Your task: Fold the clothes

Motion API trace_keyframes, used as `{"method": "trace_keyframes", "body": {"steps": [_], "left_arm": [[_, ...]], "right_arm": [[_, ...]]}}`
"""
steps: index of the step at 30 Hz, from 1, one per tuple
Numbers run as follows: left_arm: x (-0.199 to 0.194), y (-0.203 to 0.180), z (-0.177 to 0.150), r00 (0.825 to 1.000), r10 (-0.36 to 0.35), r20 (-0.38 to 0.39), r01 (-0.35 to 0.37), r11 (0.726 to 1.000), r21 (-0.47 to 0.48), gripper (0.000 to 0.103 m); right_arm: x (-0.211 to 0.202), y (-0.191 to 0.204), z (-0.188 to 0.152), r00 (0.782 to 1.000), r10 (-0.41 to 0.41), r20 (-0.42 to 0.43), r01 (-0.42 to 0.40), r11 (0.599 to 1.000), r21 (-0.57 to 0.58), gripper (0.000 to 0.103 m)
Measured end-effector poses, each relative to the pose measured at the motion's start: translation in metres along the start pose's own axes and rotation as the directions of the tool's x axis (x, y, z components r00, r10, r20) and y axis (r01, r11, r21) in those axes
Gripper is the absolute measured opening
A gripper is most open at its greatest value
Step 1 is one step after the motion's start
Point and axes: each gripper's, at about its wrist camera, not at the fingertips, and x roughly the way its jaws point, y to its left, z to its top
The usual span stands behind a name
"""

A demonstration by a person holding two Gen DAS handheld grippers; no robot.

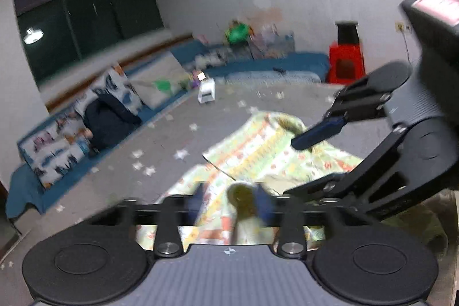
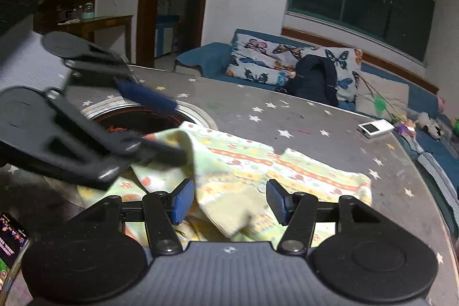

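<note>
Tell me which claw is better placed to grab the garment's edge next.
Probably left: the left claw is open right at the lifted edge of the garment, while the right claw hangs open over its middle.

garment [image 2: 243, 159]: pale yellow-green, orange bands | tablecloth [image 2: 315, 116]: grey, white stars | pillow [image 2: 258, 59]: butterflies

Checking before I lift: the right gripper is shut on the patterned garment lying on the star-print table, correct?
Not quite. The right gripper is open, with the patterned garment between its spread fingers on the star-print table. The right wrist view shows this.
</note>
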Motion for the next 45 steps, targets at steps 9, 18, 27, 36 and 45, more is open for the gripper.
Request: {"method": "trace_keyframes", "body": {"steps": [9, 18, 27, 36, 45], "left_arm": [[-0.028, 0.043, -0.024, 0.983, 0.181, 0.020, -0.171, 0.958, -0.230, 0.002], [-0.070, 0.088, -0.057, 0.958, 0.287, -0.023, -0.270, 0.867, -0.418, 0.002], [-0.085, 0.105, -0.078, 0.949, 0.307, -0.070, -0.302, 0.823, -0.481, 0.002], [-0.094, 0.120, -0.095, 0.940, 0.326, -0.102, -0.331, 0.791, -0.514, 0.002], [-0.099, 0.122, -0.108, 0.931, 0.343, -0.127, -0.358, 0.780, -0.513, 0.002]], "right_arm": [[-0.001, -0.005, -0.009, 1.000, 0.014, -0.027, -0.014, 1.000, -0.002, 0.057], [0.022, 0.034, 0.001, 0.991, 0.133, -0.027, -0.135, 0.987, -0.085, 0.061], [0.060, 0.059, 0.003, 0.978, 0.188, -0.096, -0.195, 0.978, -0.076, 0.031], [0.031, 0.031, 0.004, 0.997, 0.066, -0.039, -0.067, 0.998, -0.019, 0.002], [-0.027, -0.050, -0.013, 0.978, -0.210, -0.014, 0.211, 0.974, 0.089, 0.002]]}}
